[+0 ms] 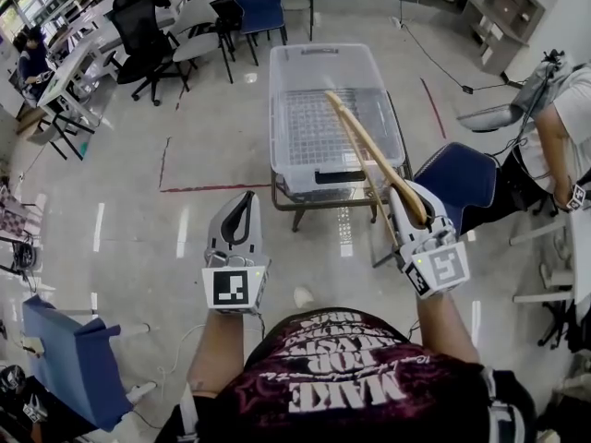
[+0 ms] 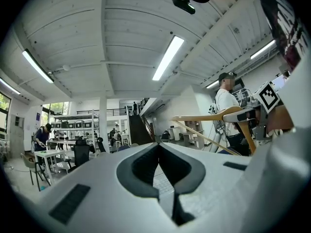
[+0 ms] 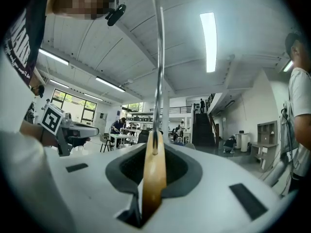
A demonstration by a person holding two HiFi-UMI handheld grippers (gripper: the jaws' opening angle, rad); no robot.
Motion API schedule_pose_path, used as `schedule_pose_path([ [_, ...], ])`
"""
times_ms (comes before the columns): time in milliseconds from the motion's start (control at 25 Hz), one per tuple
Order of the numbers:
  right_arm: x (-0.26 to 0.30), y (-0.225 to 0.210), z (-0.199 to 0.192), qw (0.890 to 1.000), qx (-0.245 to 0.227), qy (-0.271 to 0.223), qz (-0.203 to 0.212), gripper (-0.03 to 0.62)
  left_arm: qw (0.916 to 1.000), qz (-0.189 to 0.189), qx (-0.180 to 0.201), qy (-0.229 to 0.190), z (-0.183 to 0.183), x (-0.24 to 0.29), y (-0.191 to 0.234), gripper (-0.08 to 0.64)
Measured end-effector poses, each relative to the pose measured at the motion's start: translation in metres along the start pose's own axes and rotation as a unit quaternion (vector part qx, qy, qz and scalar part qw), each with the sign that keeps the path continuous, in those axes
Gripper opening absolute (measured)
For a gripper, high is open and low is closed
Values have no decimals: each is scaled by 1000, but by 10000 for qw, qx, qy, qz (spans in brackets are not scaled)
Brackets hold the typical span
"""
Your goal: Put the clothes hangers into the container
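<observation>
A clear plastic container stands on a low metal-framed table ahead of me. My right gripper is shut on a wooden clothes hanger, which slants up and to the left over the container's right side. In the right gripper view the hanger's wood sits clamped between the jaws, and its metal hook rises straight up. My left gripper hovers over the floor short of the container's near left corner, shut, with nothing in it. The left gripper view shows the hanger off to the right.
A blue chair stands just right of the table, with a person beyond it. Another blue seat is at my lower left. Office chairs and desks fill the far left. A red tape line runs across the floor.
</observation>
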State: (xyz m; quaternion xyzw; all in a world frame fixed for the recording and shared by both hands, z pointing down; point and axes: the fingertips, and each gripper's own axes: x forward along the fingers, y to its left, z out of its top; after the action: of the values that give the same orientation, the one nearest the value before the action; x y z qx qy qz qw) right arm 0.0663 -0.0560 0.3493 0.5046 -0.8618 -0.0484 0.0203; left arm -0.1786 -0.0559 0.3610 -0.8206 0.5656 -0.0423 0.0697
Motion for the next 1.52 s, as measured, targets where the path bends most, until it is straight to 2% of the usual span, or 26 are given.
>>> schedule_pose_path([
  [360,34,-8,2,9995,47,35,-296,61,9996,-294,12,-47,-2,43,25,6],
  [680,34,-23,8,9987,-10,33,-506,61,9987,-503,-50,-114,-4,59,20,6],
  [1120,89,-36,-4,9998,29,29,-194,60,9998,-164,-66,42,-19,85,51,6],
  [1520,164,-96,-19,9998,139,105,5,61,9998,-33,-47,204,-24,171,60,6],
])
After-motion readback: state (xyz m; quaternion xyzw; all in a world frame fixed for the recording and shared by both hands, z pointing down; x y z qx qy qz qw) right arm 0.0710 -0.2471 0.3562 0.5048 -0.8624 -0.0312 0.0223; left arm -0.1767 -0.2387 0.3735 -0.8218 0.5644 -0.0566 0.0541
